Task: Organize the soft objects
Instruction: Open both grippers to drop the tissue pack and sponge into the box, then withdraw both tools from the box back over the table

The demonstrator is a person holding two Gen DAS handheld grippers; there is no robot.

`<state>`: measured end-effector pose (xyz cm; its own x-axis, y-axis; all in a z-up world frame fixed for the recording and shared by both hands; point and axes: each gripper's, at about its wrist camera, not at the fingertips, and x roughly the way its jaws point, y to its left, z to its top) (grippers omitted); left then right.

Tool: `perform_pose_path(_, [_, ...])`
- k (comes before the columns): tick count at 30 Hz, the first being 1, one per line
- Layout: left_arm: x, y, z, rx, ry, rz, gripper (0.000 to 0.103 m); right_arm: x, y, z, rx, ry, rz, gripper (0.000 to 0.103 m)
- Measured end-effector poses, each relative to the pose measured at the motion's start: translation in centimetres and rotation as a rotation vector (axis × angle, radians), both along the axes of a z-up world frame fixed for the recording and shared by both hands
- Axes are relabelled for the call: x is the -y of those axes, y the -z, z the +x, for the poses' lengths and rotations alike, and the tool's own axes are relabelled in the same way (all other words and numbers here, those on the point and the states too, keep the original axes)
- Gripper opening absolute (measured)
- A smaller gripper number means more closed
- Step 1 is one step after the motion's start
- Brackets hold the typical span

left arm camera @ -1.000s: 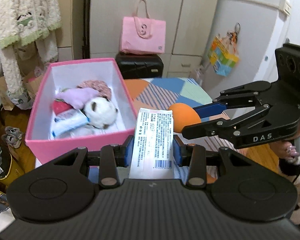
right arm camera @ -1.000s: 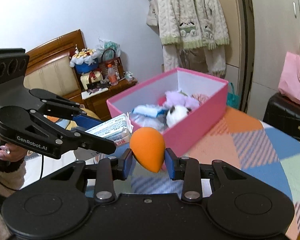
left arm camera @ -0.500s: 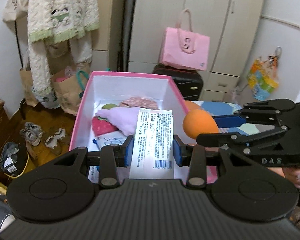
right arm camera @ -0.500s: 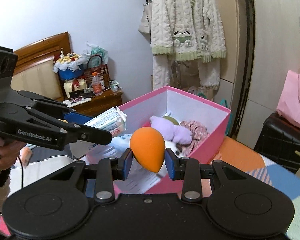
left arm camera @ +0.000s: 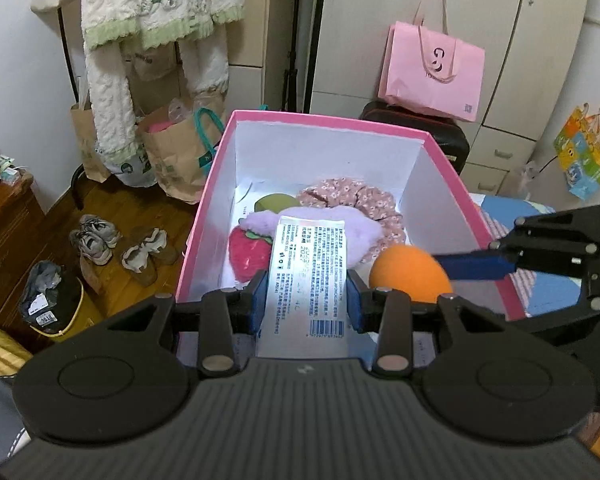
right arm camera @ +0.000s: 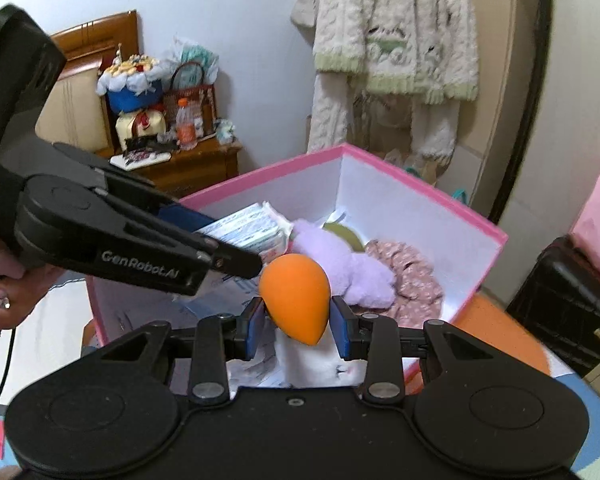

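My left gripper (left arm camera: 306, 300) is shut on a white tissue pack (left arm camera: 308, 280) and holds it over the near end of the pink box (left arm camera: 332, 124). My right gripper (right arm camera: 296, 326) is shut on an orange egg-shaped sponge (right arm camera: 296, 300), also above the box (right arm camera: 420, 184). The sponge shows in the left wrist view (left arm camera: 410, 276), right of the pack. The pack shows in the right wrist view (right arm camera: 252, 228). Inside the box lie a purple plush (left arm camera: 356, 236), a red strawberry toy (left arm camera: 248, 254), a floral cloth (left arm camera: 352, 200) and a green item (left arm camera: 276, 202).
The box stands on a patchwork-covered table (right arm camera: 496, 320). A pink bag (left arm camera: 432, 76) sits on a black suitcase (left arm camera: 448, 132) behind. Shoes (left arm camera: 120, 248) and paper bags (left arm camera: 176, 148) lie on the floor at left. A wooden nightstand (right arm camera: 188, 164) stands beyond.
Both grippers have moved forward with their loads, from beside the box to above its opening. The box now lies directly under the tissue pack and the sponge.
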<state>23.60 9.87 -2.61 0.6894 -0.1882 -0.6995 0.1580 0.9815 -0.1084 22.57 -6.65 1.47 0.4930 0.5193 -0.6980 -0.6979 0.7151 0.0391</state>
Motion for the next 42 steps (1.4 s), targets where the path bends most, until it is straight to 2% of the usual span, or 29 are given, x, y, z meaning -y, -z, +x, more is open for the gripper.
perform_pose_path(6, [-0.1,1.0,0.5,-0.053,0.028,-0.015,0.039,-0.4,0.5,-0.6,-0.028,-0.017,-0.025,0.041])
perform_pose_path(12, [0.2,1.1,0.2,-0.047,0.026,-0.008,0.044,-0.9,0.7,-0.2,-0.028,-0.020,-0.036,0.043])
perform_pose_path(13, [0.1,1.0,0.0,-0.043,0.027,-0.010,0.046,-0.8,0.6,-0.4,-0.022,-0.022,-0.035,0.043])
perform_pose_path(16, [0.1,0.2,-0.8,-0.012,0.028,-0.019,0.063,-0.3,0.1,-1.1,-0.011,-0.042,-0.021,0.049])
perform_pose_path(22, [0.2,-1.1,-2.5,0.037,0.044,-0.006,0.068,1.5,-0.7,-1.7,-0.041,-0.025,0.056,0.051])
perform_pose_path(29, [0.1,-1.5,-3.7,0.002,0.057,-0.030,0.086,3.2,-1.4,-3.0,-0.024,0.034,0.093,0.051])
perform_pose_path(35, [0.5,-2.3,-4.9,-0.024,0.037,-0.003,0.092,4.0,-2.3,-4.5,-0.001,0.080,0.081,0.052])
perform_pose_path(37, [0.5,-2.5,-5.3,-0.039,0.008,-0.006,0.094,4.2,-2.6,-5.0,0.007,0.097,0.073,0.054])
perform_pose_path(42, [0.7,-3.2,-7.1,-0.015,-0.001,-0.009,0.094,4.9,-3.4,-6.5,0.040,0.152,0.057,0.072])
